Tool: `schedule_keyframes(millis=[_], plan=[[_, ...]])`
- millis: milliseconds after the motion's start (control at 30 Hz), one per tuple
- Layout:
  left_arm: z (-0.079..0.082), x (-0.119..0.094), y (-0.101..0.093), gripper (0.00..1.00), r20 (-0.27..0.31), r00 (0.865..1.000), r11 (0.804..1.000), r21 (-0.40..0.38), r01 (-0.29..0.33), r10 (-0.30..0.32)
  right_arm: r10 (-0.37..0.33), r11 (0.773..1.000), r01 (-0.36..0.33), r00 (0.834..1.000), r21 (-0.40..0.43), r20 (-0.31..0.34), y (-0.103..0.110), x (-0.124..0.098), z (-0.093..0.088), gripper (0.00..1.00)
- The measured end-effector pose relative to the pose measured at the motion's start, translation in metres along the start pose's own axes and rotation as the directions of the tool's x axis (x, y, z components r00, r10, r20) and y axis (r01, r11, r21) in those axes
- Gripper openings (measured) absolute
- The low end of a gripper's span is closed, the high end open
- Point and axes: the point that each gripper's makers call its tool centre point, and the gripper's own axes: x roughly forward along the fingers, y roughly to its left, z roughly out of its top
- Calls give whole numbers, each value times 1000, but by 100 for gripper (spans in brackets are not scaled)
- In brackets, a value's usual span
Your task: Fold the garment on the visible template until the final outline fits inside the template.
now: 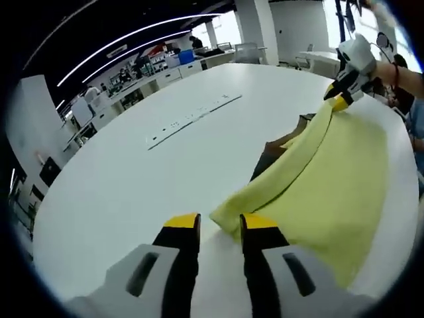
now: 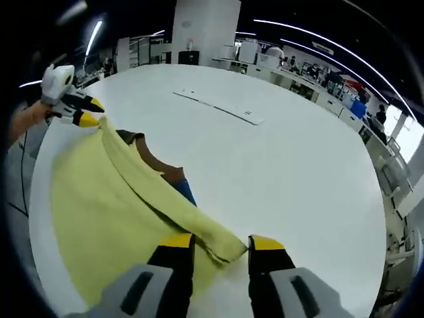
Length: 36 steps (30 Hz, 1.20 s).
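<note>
Nearest in the left gripper view: yellow-tipped left gripper (image 1: 220, 224), jaws parted, gripping nothing, with one corner of the soft pale-yellow cloth garment (image 1: 324, 179) lying between and just beyond the tips. Nearest in the right gripper view: yellow-tipped right gripper (image 2: 220, 246), jaws likewise spread apart around the opposite corner of the pale-yellow garment (image 2: 112, 205), touching or not cannot be told. Between the two claws, one thick rolled edge of the garment running as its long axis, corner to corner, along the round white table (image 2: 291, 179). Beside that edge, a brown-and-blue piece of fabric (image 2: 165, 171) peeking from underneath. Farther off on the table, a thin white strip with small marks (image 2: 218, 106). Both claws sitting equally close to their own corner; likely next step, closing on both ends together.
</note>
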Motion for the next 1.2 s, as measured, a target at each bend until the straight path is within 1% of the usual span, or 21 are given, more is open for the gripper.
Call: schedule_keyframes(millis=[67, 100, 133, 200, 233, 300, 333, 400, 500, 600, 667, 767, 800, 867, 933, 1000, 1033, 1067, 1133, 1167, 1200], plan=[[-1, 0, -4, 22, 8, 1000, 1000, 18, 20, -20, -6, 1000, 6, 1000, -7, 14, 0, -3, 1, 29], [-1, 1, -6, 22, 11, 1000, 999, 41, 25, -26, -9, 1000, 9, 1000, -9, 19, 1, -4, 1, 29], [-1, 1, -7, 21, 8, 1000, 995, 92, 26, -27, -10, 1000, 10, 1000, -11, 20, 2, -5, 0, 29], [-1, 1, -14, 13, 7, 999, 987, 156, 37, -39, -5, 1000, 5, 1000, -13, 7, 6, -8, -2, 28], [-2, 2, -16, 11, 10, 999, 988, 147, 47, -49, -4, 1000, 4, 1000, -24, 11, 7, -9, -2, 28], [-4, 5, -20, 12, 9, 997, 987, 139, 77, -79, -5, 999, 6, 1000, -48, 28, 8, -9, 0, 27], [-6, 8, -20, 13, 2, 997, 987, 141, 77, -78, -6, 999, 7, 1000, -53, 23, 8, -8, -1, 26], [-9, 12, -20, 12, -12, 997, 984, 157, 82, -81, -12, 998, 12, 1000, -67, 12, 7, -7, -3, 26], [-10, 17, -19, 12, -16, 996, 984, 155, 89, -88, -15, 995, 14, 1000, -96, -3, 8, -4, -6, 25], [-13, 21, -18, 12, -24, 996, 981, 170, 88, -86, -23, 989, 20, 1000, -148, -19, 7, -1, -8, 25], [-11, 21, -18, 12, -17, 996, 981, 173, 88, -86, -25, 988, 21, 999, -154, -23, 7, 2, -9, 25], [-8, 25, -11, 13, -4, 998, 973, 223, 55, -56, -29, 991, 27, 999, -130, -13, 3, 4, -6, 25], [-7, 26, -11, 13, -2, 998, 972, 227, 55, -56, -31, 992, 30, 999, -126, -12, 3, 5, -6, 25], [-6, 27, -9, 13, -1, 999, 973, 226, 50, -51, -39, 992, 38, 999, -124, -8, 2, 6, -5, 24], [-5, 30, -4, 13, 1, 999, 977, 211, 32, -33, -57, 992, 56, 998, -116, -2, -2, 7, -4, 23], [-4, 31, 6, 10, 4, 1000, 982, 189, -9, 8, -77, 992, 77, 997, -101, 8, -7, 8, -2, 22], [-2, 31, 10, 9, 14, 1000, 985, 171, -29, 27, -105, 992, 106, 994, -68, 23, -13, 9, 1, 22], [3, 31, 16, 8, 38, 998, 990, 135, -51, 46, -115, 992, 117, 993, -45, 28, -17, 9, 1, 22], [10, 30, 26, 9, 69, 994, 993, 79, -86, 80, -149, 989, 147, 987, 30, 58, -26, 9, 6, 21], [12, 30, 30, 11, 72, 993, 993, 59, -99, 95, -165, 984, 161, 984, 72, 66, -31, 8, 7, 21], [14, 29, 36, 11, 75, 991, 992, 46, -115, 111, -175, 981, 168, 982, 94, 71, -34, 7, 8, 21]])
